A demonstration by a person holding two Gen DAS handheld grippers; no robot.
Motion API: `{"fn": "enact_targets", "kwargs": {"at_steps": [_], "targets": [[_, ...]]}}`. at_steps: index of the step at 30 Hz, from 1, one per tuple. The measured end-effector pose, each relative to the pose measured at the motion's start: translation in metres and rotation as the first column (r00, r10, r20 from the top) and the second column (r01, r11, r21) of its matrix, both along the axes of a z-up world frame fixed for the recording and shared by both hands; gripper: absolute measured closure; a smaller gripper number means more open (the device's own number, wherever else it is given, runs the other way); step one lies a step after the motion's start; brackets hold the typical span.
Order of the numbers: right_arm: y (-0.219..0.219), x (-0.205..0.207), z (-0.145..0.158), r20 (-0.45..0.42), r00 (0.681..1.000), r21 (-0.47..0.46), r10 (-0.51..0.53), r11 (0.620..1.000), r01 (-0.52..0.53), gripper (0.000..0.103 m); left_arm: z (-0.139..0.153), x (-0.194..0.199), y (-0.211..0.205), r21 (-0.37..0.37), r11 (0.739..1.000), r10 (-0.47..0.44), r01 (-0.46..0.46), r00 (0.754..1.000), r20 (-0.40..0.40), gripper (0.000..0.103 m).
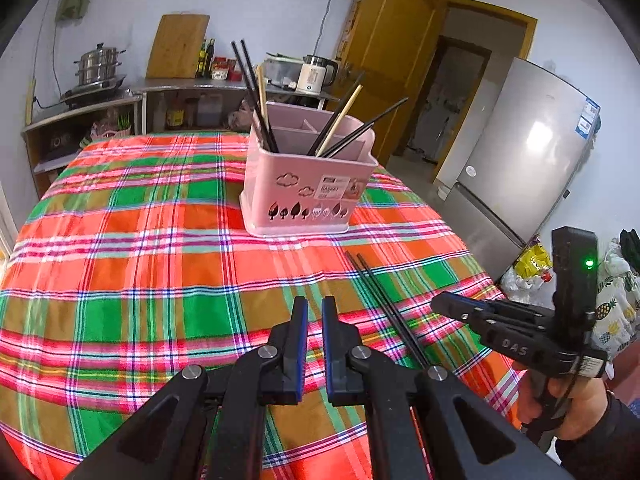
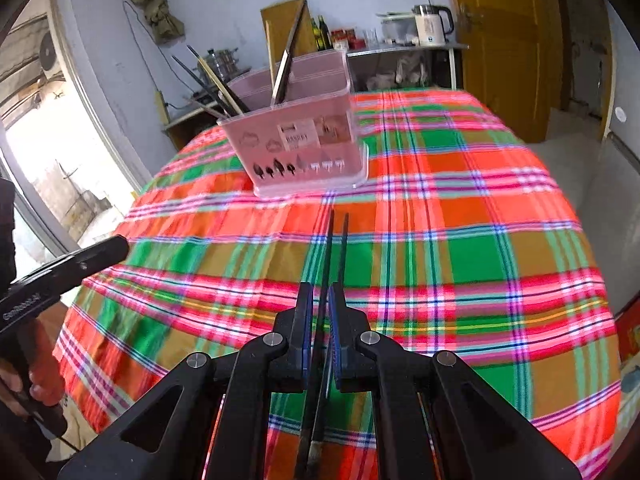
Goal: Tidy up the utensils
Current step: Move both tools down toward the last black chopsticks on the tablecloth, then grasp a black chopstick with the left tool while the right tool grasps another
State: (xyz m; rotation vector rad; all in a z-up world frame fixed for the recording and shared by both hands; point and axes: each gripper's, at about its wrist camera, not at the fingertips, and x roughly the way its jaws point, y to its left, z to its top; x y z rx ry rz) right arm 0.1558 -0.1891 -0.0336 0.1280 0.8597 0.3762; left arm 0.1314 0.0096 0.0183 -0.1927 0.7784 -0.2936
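Observation:
A pink utensil holder [image 1: 304, 184] stands on the plaid tablecloth [image 1: 160, 264] with several black and wooden chopsticks upright in it; it also shows in the right wrist view [image 2: 304, 140]. A pair of black chopsticks [image 1: 384, 304] lies on the cloth in front of it. My left gripper [image 1: 315, 304] is nearly shut and empty, left of the pair. My right gripper [image 2: 321, 292] has its fingers closed around the pair of black chopsticks [image 2: 334, 248], which points toward the holder. The right gripper's body [image 1: 520, 332] shows at the table's right edge in the left wrist view.
A counter [image 1: 192, 88] with a steamer pot, cutting board, bottles and a kettle [image 1: 316, 74] stands behind the table. A silver fridge [image 1: 528, 160] and a wooden door are at the right. The left gripper [image 2: 68, 268] shows at the table's left edge.

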Motion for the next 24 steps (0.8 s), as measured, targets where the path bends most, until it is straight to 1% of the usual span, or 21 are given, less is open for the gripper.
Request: {"fn": "enact_targets", "kwargs": {"at_steps": [4, 9, 12, 19, 24], "targets": [[0.004, 0.012, -0.018, -0.049, 0.999, -0.016, 0.006, 1.0, -0.007, 0.095, -0.008, 0.004, 0.001, -0.005, 1.0, -0.001, 0.0, 1.0, -0.02, 0.097], [0.005, 0.02, -0.03, -0.091, 0.996, -0.012, 0.009, 1.0, -0.01, 0.095, -0.013, 0.008, 0.001, -0.014, 1.0, -0.006, 0.005, 0.999, -0.037, 0.097], [0.007, 0.024, -0.035, -0.111, 0.994, -0.031, 0.003, 1.0, -0.007, 0.095, -0.016, 0.012, -0.001, -0.021, 1.0, -0.007, 0.006, 0.999, -0.047, 0.097], [0.008, 0.028, -0.04, -0.124, 0.992, -0.029, 0.012, 0.999, -0.016, 0.095, -0.023, 0.025, -0.011, -0.028, 0.999, -0.021, 0.019, 0.997, -0.079, 0.097], [-0.004, 0.027, -0.041, -0.13, 0.991, -0.013, -0.004, 1.0, 0.003, 0.096, -0.031, 0.039, -0.027, -0.051, 0.998, -0.047, 0.041, 0.992, -0.121, 0.097]]}}
